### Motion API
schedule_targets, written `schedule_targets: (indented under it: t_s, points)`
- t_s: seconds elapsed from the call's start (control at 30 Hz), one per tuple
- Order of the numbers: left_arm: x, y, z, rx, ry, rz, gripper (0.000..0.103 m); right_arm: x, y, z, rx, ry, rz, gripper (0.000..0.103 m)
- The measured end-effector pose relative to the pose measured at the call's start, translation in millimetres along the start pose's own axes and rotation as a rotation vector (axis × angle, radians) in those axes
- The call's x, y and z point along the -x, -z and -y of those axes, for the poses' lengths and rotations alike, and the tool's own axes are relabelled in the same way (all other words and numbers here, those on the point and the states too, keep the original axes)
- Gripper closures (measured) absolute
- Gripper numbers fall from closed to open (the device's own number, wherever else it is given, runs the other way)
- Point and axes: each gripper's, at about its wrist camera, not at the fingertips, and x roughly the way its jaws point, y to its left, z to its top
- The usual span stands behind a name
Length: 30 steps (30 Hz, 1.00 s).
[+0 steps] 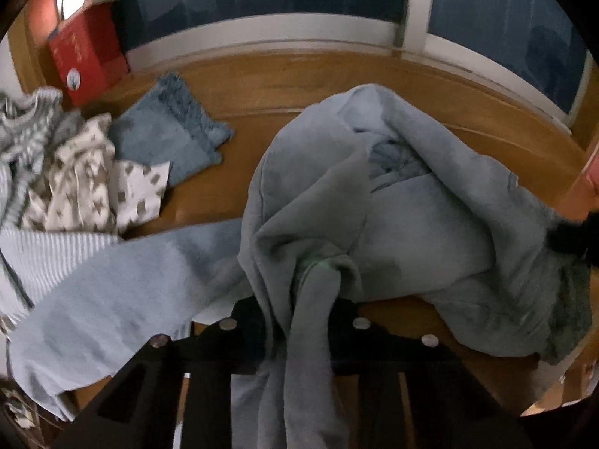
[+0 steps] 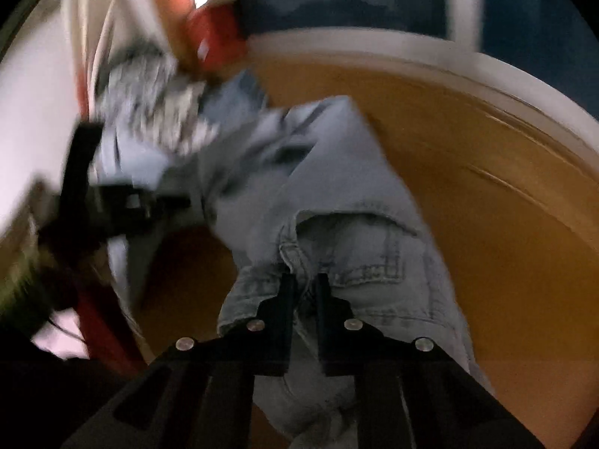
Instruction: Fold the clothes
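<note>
A pair of light blue jeans [image 1: 411,217] lies bunched on the wooden table [image 1: 299,75]. My left gripper [image 1: 310,280] is shut on a fold of the jeans, and the cloth drapes over and hides its fingertips. In the right wrist view, my right gripper [image 2: 305,284] is shut on the waistband of the jeans [image 2: 337,205] near a back pocket and holds it above the table [image 2: 505,243]. The other gripper [image 2: 123,202] shows blurred at the left, holding the same cloth.
A heap of patterned and striped clothes [image 1: 67,172] lies at the left, with a folded blue towel [image 1: 168,131] beside it. A red box [image 1: 90,60] stands at the back left. A white window frame [image 1: 337,33] runs along the table's far edge.
</note>
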Motion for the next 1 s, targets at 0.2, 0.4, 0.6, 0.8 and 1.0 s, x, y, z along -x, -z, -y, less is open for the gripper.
schedule_targets:
  t_s: [0.2, 0.4, 0.6, 0.8, 1.0]
  points:
    - [34.8, -26.9, 35.8, -0.100, 0.041, 0.089, 0.084, 108.4, -10.6, 50.4, -0.201, -0.032, 0.209, 0.093]
    - [42.6, -54.9, 101.2, -0.221, 0.133, 0.162, 0.084, 198.6, 11.2, 112.5, -0.330, 0.174, 0.335, 0.103]
    - [14.1, -66.5, 153.9, -0.274, 0.124, 0.103, 0.084, 205.6, 41.7, 190.7, -0.446, 0.273, 0.273, 0.100]
    - [5.6, -65.2, 172.3, -0.287, 0.053, 0.061, 0.063, 140.3, 72.4, 204.3, -0.545, 0.135, 0.101, 0.093]
    - [11.8, -53.7, 145.7, -0.236, -0.016, 0.054, 0.041, 72.0, 84.0, 184.6, -0.696, -0.098, 0.010, 0.057]
